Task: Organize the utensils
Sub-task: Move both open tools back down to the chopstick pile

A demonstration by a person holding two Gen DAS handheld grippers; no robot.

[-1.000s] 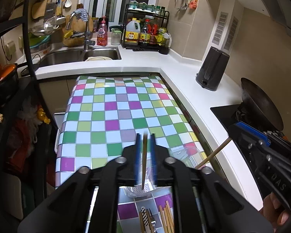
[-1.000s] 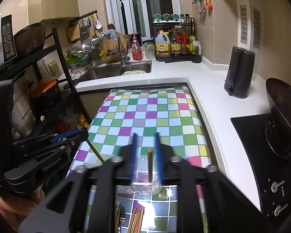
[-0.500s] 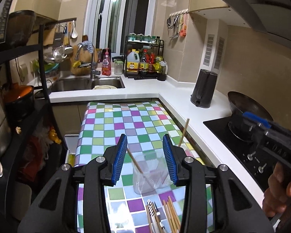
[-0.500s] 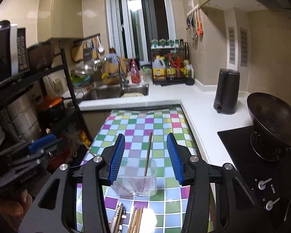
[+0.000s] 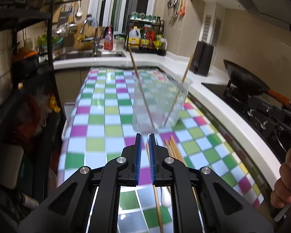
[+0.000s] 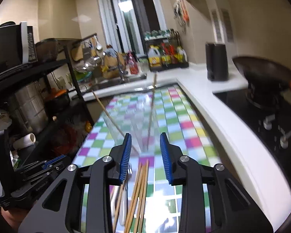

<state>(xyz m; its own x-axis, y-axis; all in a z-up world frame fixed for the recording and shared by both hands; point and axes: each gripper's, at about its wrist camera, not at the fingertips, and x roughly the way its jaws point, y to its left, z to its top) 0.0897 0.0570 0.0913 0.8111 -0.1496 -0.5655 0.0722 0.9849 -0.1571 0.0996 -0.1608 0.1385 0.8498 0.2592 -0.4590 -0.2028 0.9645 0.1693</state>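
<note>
Both tongs have just been closing: left tongs (image 5: 144, 136) pinch one thin wooden chopstick (image 5: 157, 200); right tongs (image 6: 145, 139) stay spread, empty, over loose wooden chopsticks (image 6: 138, 190)

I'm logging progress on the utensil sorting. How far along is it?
Done: two chopsticks stand in the clear cup. In hand: the left gripper has just closed on one more chopstick lying on the checkered table; the right gripper, jaws closing but apart, is over the loose pile. Left: several chopsticks and what looks like a fork.
</note>
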